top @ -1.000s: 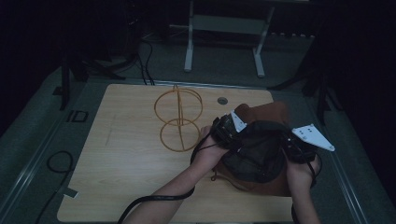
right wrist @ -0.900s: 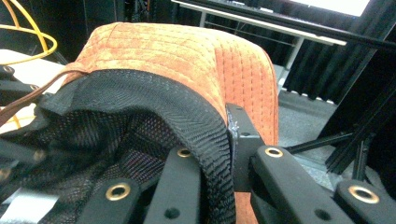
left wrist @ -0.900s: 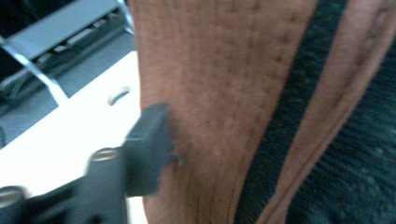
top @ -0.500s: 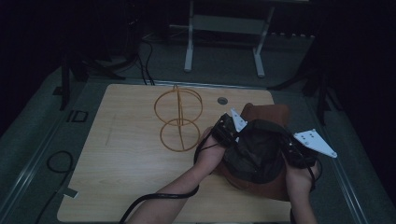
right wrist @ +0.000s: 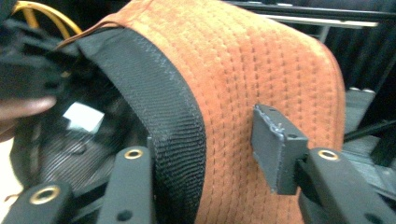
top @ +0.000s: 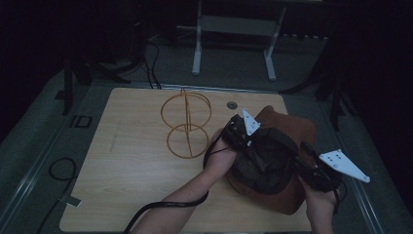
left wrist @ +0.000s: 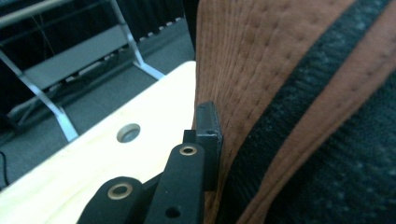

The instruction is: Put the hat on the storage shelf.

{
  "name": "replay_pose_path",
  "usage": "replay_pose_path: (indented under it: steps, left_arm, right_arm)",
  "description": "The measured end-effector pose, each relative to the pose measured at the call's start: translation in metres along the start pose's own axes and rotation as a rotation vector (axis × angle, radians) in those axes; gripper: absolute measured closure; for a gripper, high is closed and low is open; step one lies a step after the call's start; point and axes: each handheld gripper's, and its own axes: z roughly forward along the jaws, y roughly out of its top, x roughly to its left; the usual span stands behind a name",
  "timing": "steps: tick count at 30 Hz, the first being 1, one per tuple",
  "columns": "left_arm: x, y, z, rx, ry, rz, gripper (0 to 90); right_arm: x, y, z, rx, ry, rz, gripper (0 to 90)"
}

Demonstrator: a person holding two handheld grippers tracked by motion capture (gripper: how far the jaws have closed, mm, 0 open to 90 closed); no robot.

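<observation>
Left hand-held gripper [top: 242,139], frame centre, clamped the brown cap [top: 285,127]'s edge; right hand-held gripper [top: 304,168]'s jaws, just opening, straddled its rim without pressing.

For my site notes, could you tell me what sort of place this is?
Probably a dim recording studio or lab: a wooden table on grey floor, a metal stand behind it, and cables trailing across the floor.

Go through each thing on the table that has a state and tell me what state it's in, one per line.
Brown hat: upside down, black lining facing up, held at its rim.
Left tongs: shut on the hat's rim.
Right tongs: jaws have just been opening; the rim sits between them, the outer pad off the cloth.
Yellow wire stand: upright, apart from the hat.
</observation>
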Motion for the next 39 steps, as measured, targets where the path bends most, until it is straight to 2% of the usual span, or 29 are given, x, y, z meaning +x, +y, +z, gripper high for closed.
replay_pose_path:
  steps: [1, 2, 3, 5, 8, 10, 11, 13, 16, 19, 20, 22, 23, 24, 25, 27, 28, 29, 31, 32, 34, 35, 36, 37, 38, 39]
  left_arm:
    - [0.001, 0.001, -0.001, -0.004, 0.001, -0.005, 87.6]
    - [0.001, 0.001, -0.002, -0.007, 0.008, -0.001, 87.6]
    - [0.002, 0.001, -0.003, -0.015, 0.023, 0.013, 87.6]
    - [0.005, 0.002, -0.005, -0.027, 0.027, -0.002, 87.6]
    - [0.009, 0.001, -0.009, -0.067, 0.036, 0.012, 87.6]
    - [0.010, 0.000, -0.013, -0.089, 0.038, 0.016, 87.5]
    - [0.012, -0.001, -0.014, -0.102, 0.025, 0.016, 87.5]
    - [0.014, -0.003, -0.016, -0.112, 0.024, 0.020, 87.5]
    - [0.022, -0.009, -0.017, -0.134, -0.007, -0.012, 87.5]
    - [0.032, -0.016, -0.017, -0.156, -0.036, -0.059, 87.4]
    - [0.032, -0.016, -0.017, -0.156, -0.036, -0.059, 87.4]
    - [0.039, -0.023, -0.018, -0.187, -0.064, -0.081, 87.4]
    - [0.043, -0.026, -0.018, -0.212, -0.096, -0.090, 87.4]
    - [0.045, -0.029, -0.020, -0.240, -0.112, -0.083, 87.4]
    - [0.046, -0.030, -0.021, -0.246, -0.114, -0.078, 87.4]
    - [0.050, -0.033, -0.025, -0.299, -0.165, -0.063, 87.4]
    - [0.049, -0.034, -0.026, -0.303, -0.160, -0.052, 87.4]
    - [0.052, -0.035, -0.029, -0.329, -0.191, -0.049, 87.3]
    - [0.053, -0.037, -0.032, -0.366, -0.212, -0.030, 87.3]
    - [0.055, -0.038, -0.033, -0.388, -0.240, -0.030, 87.3]
    - [0.055, -0.039, -0.037, -0.417, -0.252, -0.015, 87.3]
    - [0.057, -0.040, -0.038, -0.444, -0.288, -0.012, 87.2]
    - [0.057, -0.040, -0.039, -0.450, -0.292, -0.009, 87.2]
    - [0.057, -0.040, -0.040, -0.461, -0.306, -0.005, 87.2]
    - [0.057, -0.040, -0.041, -0.471, -0.321, -0.003, 87.2]
    - [0.057, -0.040, -0.042, -0.476, -0.324, 0.002, 87.2]
  right_arm:
    - [0.000, -0.001, -0.002, 0.024, 0.029, -0.003, 45.2]
    - [-0.002, -0.002, -0.005, 0.038, 0.061, 0.003, 44.1]
    - [-0.003, -0.004, -0.008, 0.035, 0.084, 0.017, 43.7]
    - [-0.005, -0.006, -0.014, 0.038, 0.128, 0.037, 40.3]
    - [-0.010, -0.007, -0.025, 0.017, 0.138, 0.019, 40.3]
    - [-0.015, -0.007, -0.032, 0.014, 0.129, 0.015, 41.2]
    - [-0.019, -0.007, -0.034, 0.009, 0.125, 0.016, 42.5]
    - [-0.028, -0.008, -0.039, 0.008, 0.094, 0.015, 42.7]
    - [-0.042, -0.010, -0.045, 0.007, 0.043, 0.003, 43.5]
    - [-0.054, -0.012, -0.050, -0.001, 0.031, 0.017, 43.6]
    - [-0.054, -0.012, -0.050, -0.001, 0.031, 0.017, 43.6]
    - [-0.061, -0.014, -0.052, -0.002, 0.022, 0.015, 43.5]
    - [-0.062, -0.015, -0.052, 0.000, 0.030, 0.012, 43.5]
    - [-0.063, -0.016, -0.052, -0.003, 0.041, 0.011, 43.4]
    - [-0.064, -0.018, -0.051, -0.005, 0.054, 0.010, 43.4]
    - [-0.066, -0.018, -0.050, -0.006, 0.073, 0.007, 43.4]
    - [-0.067, -0.018, -0.050, -0.013, 0.082, 0.004, 43.4]
    - [-0.068, -0.018, -0.050, -0.016, 0.095, 0.006, 43.5]
    - [-0.067, -0.018, -0.049, -0.023, 0.120, 0.006, 43.7]
    - [-0.065, -0.017, -0.048, -0.023, 0.155, 0.003, 43.9]
    - [-0.061, -0.016, -0.045, -0.033, 0.210, -0.007, 43.9]
    - [-0.059, -0.017, -0.043, -0.039, 0.260, -0.012, 43.8]
    - [-0.056, -0.017, -0.040, -0.033, 0.294, -0.020, 43.7]
    - [-0.053, -0.017, -0.037, -0.029, 0.304, -0.032, 43.7]
    - [-0.049, -0.017, -0.033, -0.021, 0.357, -0.041, 43.4]
    - [-0.047, -0.017, -0.030, -0.019, 0.384, -0.045, 41.9]
